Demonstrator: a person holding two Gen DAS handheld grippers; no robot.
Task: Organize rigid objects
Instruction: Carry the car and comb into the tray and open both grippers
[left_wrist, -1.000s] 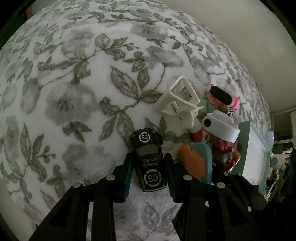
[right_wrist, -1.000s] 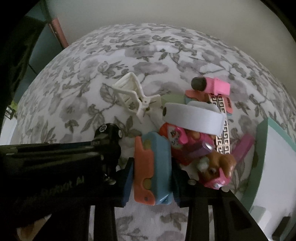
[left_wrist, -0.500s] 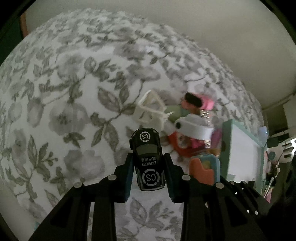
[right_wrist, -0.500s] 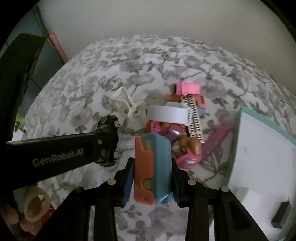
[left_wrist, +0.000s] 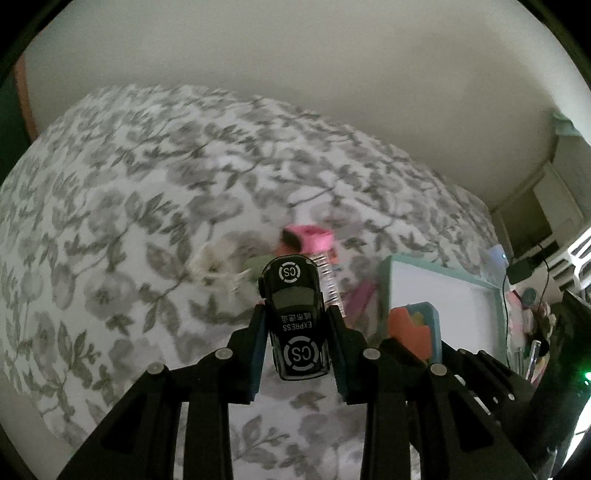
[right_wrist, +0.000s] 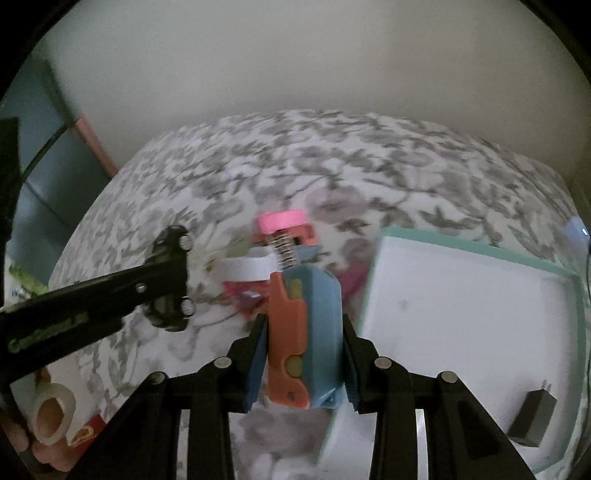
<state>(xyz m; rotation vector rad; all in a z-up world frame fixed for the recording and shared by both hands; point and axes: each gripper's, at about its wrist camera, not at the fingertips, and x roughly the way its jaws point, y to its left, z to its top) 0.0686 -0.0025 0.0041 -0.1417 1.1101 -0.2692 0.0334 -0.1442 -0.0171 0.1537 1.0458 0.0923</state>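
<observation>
Left gripper (left_wrist: 295, 332) grasps the toy car (left_wrist: 297, 317), right gripper (right_wrist: 304, 347) grasps the blue-orange case (right_wrist: 306, 332), both above the bed (left_wrist: 110, 221). Carry both level to the tray (right_wrist: 461, 295), release low.

A home bedroom: floral bedspread (left_wrist: 110, 258) strewn with toys, plain wall (left_wrist: 295, 55).

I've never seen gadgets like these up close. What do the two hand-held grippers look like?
Both look alike. The left gripper and the right gripper are matte black plastic, each with two angular fingers built as open frames, studded with small silver bolts. Blue pads line the inner faces of the fingertips. Seen from the right camera, the left gripper's side carries faint, blurred lettering. No cables show.
</observation>
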